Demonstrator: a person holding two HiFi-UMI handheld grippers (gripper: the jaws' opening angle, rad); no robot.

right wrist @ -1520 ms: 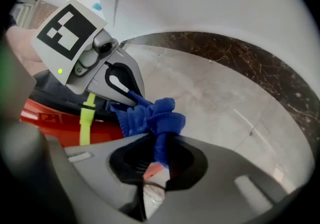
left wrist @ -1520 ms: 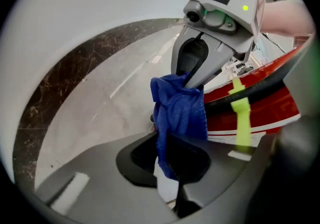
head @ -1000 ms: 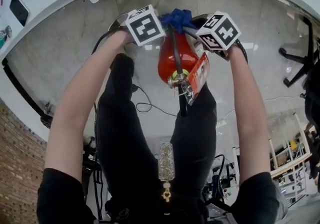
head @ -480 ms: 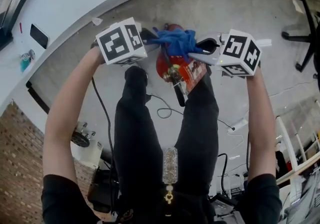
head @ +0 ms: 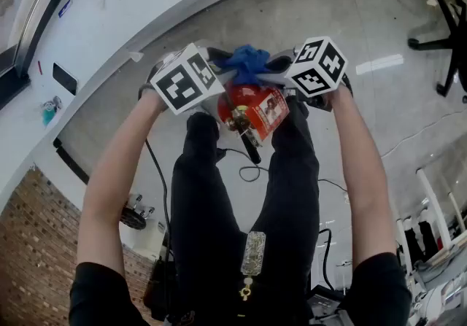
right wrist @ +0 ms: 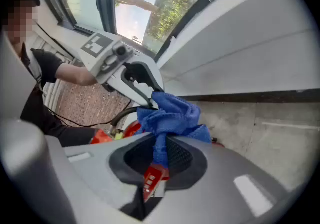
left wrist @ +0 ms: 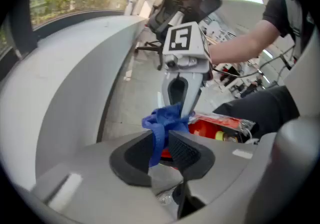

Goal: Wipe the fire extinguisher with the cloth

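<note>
A blue cloth (head: 244, 60) is bunched between my two grippers above a red fire extinguisher (head: 252, 107), whose valve end and black hose (head: 246, 144) point toward the person. My right gripper (right wrist: 160, 155) is shut on the cloth (right wrist: 170, 115). My left gripper (left wrist: 162, 150) has just been opening, and a strip of the cloth (left wrist: 159, 128) hangs loosely between its pads. The left gripper view also shows the extinguisher (left wrist: 220, 125) behind the cloth and the right gripper (left wrist: 182, 113) meeting the cloth from the far side.
The person's legs (head: 197, 193) stand on either side of the extinguisher on a concrete floor. A black cable (head: 244, 171) lies on the floor. A curved white wall (head: 146, 4) runs behind, and a chair base (head: 438, 40) stands at the right.
Both grippers have come up and drawn closer together with the cloth bunched between them. The extinguisher now shows nearer and tipped toward the person.
</note>
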